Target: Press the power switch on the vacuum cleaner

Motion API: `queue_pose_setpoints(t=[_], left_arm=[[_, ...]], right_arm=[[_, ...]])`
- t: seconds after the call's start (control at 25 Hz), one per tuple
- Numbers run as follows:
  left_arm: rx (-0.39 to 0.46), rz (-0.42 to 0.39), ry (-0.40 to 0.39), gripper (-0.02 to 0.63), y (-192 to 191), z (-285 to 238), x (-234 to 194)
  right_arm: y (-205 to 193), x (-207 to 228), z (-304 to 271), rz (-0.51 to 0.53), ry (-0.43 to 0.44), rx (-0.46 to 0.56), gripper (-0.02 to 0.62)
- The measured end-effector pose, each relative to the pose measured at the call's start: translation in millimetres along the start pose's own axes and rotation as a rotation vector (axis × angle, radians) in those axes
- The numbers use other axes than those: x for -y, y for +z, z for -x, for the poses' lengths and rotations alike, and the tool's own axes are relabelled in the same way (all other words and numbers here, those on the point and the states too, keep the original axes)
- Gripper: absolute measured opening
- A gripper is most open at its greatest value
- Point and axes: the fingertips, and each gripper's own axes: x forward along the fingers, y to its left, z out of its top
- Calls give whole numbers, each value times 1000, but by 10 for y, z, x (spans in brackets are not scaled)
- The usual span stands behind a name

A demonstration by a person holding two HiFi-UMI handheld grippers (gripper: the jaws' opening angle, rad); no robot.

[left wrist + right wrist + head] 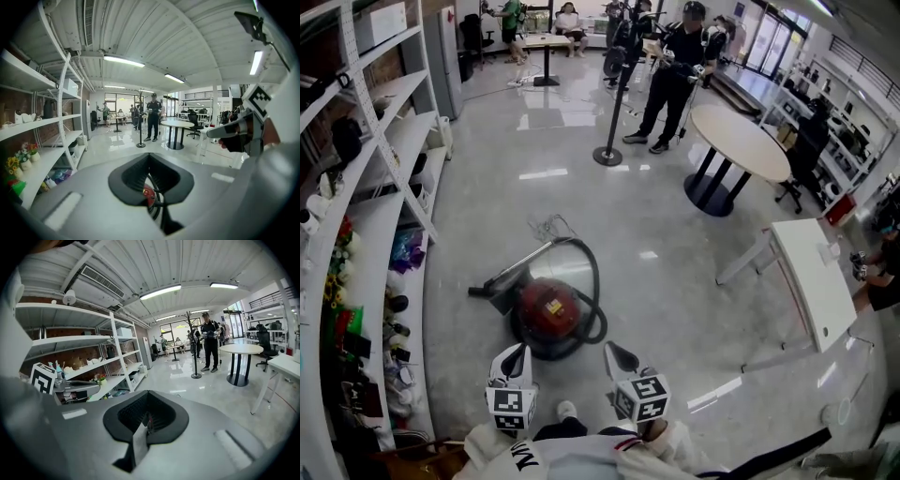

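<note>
A red canister vacuum cleaner (547,311) lies on the glossy floor just ahead of me. Its black hose (593,281) loops round its right side, and its grey wand (508,277) points left. A small pale mark sits on its red top; I cannot make out a switch. My left gripper (517,351) hovers above the floor at the canister's near left edge, its jaws together. My right gripper (613,350) hangs off the near right, also shut and empty. In the left gripper view, a red sliver of the vacuum (148,193) shows through the jaw slit.
White shelving (394,178) stocked with small items runs along the left. A white table (814,281) stands at the right, with a round table (741,139) behind it. A stanchion post (607,154) and a standing person (670,75) are farther off. My shoe (567,410) is below the grippers.
</note>
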Motion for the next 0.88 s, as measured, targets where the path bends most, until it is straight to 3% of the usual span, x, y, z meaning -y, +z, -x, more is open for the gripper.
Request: queue_pose_setpoints(t=[0.48, 0.88], left_arm=[[-16, 16, -27, 0, -37, -158, -41], [-32, 26, 21, 0, -33, -332, -181]], right_arm=[[19, 46, -95, -2, -23, -26, 0], [91, 129, -375, 7, 22, -44, 0]])
